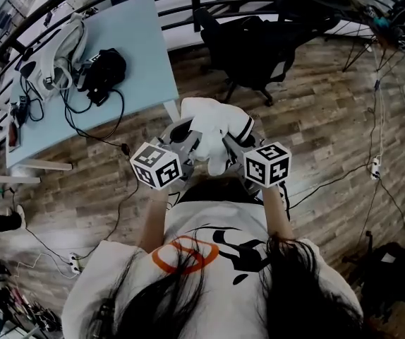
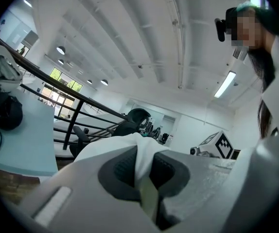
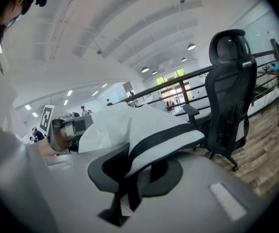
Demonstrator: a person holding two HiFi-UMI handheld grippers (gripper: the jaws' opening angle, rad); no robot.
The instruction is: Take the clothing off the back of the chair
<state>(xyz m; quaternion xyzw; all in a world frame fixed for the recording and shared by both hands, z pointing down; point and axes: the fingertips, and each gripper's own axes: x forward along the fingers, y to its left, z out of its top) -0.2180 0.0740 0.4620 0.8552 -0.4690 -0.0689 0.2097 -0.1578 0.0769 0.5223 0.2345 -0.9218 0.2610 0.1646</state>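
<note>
Open floor (image 1: pixel 329 140) ahead and right; table (image 1: pixel 139 55) close left; chair (image 1: pixel 255 44) ahead, railing (image 1: pixel 195 2) behind it.

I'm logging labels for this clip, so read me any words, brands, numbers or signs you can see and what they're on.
No readable text in any view.
On the left cube and right cube: square marker patterns only, no letters.
On the shirt: an orange and black graphic, no words legible.
On the garment: white with black stripes, no label showing.
</note>
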